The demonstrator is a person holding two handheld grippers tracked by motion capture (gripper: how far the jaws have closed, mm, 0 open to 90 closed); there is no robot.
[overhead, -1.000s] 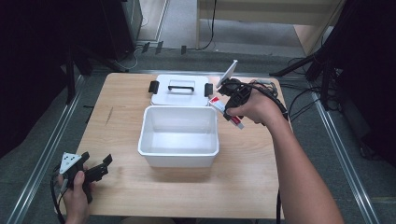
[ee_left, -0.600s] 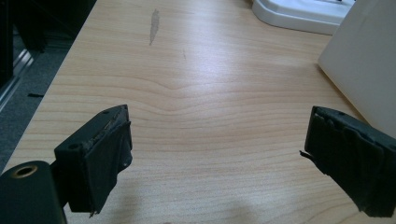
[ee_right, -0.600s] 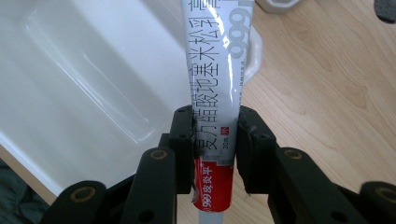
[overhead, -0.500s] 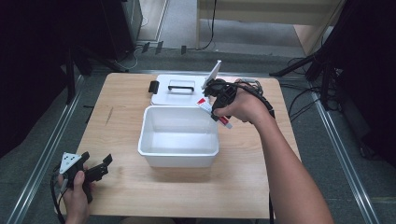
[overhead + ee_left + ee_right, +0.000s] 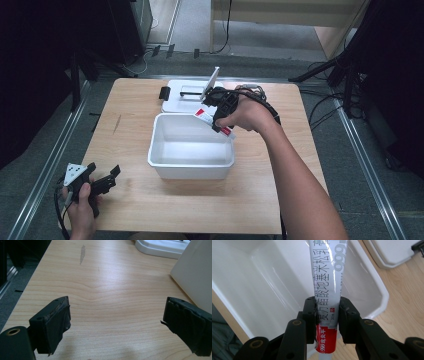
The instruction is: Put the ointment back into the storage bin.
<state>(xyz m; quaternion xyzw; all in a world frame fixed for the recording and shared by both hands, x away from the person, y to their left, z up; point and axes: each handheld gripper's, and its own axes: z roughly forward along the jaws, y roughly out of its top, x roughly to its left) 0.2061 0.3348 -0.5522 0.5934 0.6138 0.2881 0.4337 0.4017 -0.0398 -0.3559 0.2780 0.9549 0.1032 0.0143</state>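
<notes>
Right gripper (image 5: 327,315) clamped on ointment box (image 5: 328,285), box above far-right corner of white bin (image 5: 165,155). Left gripper (image 5: 116,325) idle, jaws apart above table (image 5: 105,277). Advice: centre box over bin, lower, then release.

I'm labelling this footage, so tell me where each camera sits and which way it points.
High view: above the person's side, looking forward and down at table, both forearms, left gripper.
Left gripper view: rides it, facing bare tabletop between open jaws.
Right gripper view: rides right gripper, clamping tube.
All three share the white bin.
</notes>
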